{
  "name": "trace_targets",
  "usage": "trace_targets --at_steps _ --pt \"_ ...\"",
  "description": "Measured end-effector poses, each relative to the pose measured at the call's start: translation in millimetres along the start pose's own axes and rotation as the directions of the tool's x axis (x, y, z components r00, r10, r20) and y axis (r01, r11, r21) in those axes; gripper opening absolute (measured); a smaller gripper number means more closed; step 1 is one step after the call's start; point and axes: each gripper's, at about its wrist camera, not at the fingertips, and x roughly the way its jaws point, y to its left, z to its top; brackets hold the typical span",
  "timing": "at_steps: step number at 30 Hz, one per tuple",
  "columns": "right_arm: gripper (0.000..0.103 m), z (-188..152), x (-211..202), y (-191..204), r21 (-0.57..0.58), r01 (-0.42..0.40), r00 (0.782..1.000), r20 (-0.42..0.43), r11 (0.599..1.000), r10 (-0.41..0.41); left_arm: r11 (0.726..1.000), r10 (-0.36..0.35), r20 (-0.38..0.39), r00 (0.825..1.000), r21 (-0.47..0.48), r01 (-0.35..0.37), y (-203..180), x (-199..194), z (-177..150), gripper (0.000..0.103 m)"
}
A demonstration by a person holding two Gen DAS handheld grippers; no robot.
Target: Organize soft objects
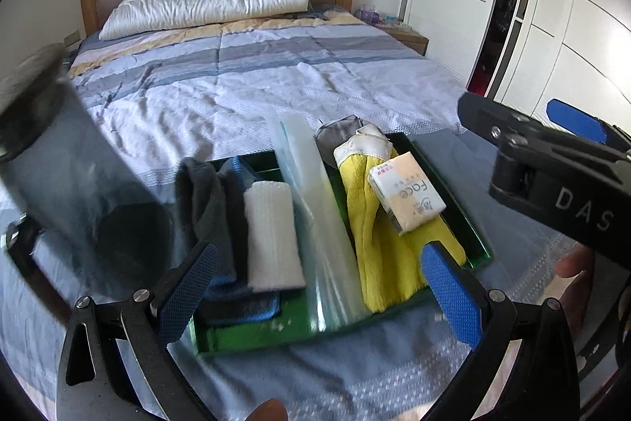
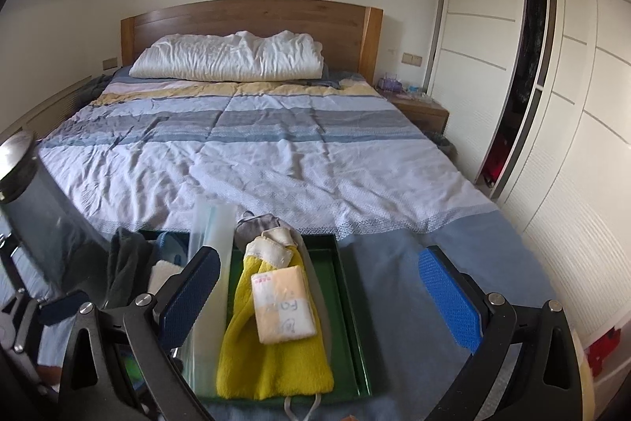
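A green tray [image 1: 252,338] lies on the bed's near end, split by a clear plastic divider [image 1: 315,223]. Its left side holds a white folded cloth [image 1: 272,235], a dark grey cloth [image 1: 201,200] and a blue cloth [image 1: 240,306]. Its right side holds a yellow towel [image 1: 378,263], a tissue pack marked "Face" [image 1: 406,192] and a grey mask [image 1: 339,133]. My left gripper [image 1: 319,298] is open and empty above the tray. My right gripper [image 2: 319,298] is open and empty over the tray's right half [image 2: 347,302], above the yellow towel [image 2: 272,354] and tissue pack [image 2: 284,306].
A blurred grey cylinder with a metal cap [image 1: 59,160] stands at the left of the tray. The striped bed cover [image 1: 256,73] stretches beyond to a white pillow [image 1: 205,2] and wooden headboard. A nightstand [image 2: 418,105] and white wardrobe [image 2: 572,105] stand to the right.
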Motion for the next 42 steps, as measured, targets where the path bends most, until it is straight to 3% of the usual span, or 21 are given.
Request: trace_targets --at_steps 5,11,24,36,42 --pt "0.103 -13.1 -38.5 7.0 0.002 -0.004 1.0 0.009 1.0 0.004 1.0 0.004 0.042 0.999 0.007 -0.004 15.9 -40.1 -19.7 0.101" --pt "0.103 -30.1 -93.6 26.4 -0.009 -0.002 1.0 0.005 1.0 0.002 1.0 0.009 0.037 0.999 -0.03 -0.008 53.6 -86.4 -44.3 0.101" --pt "0.103 -79.0 -213.6 120.5 -0.109 -0.098 0.995 -0.002 0.989 0.098 0.992 0.1 0.07 0.993 -0.085 -0.094 134.7 -182.1 -98.6 0.101" --pt "0.103 -116.5 -295.9 180.0 -0.17 -0.161 0.987 -0.004 0.972 0.163 0.976 0.18 0.093 0.979 -0.139 -0.167 182.0 -252.3 -153.2 0.101" --pt "0.103 -124.7 -326.0 191.9 -0.196 -0.161 0.986 0.009 0.967 0.166 0.969 0.219 0.164 0.962 -0.149 -0.195 185.7 -290.8 -165.4 0.101"
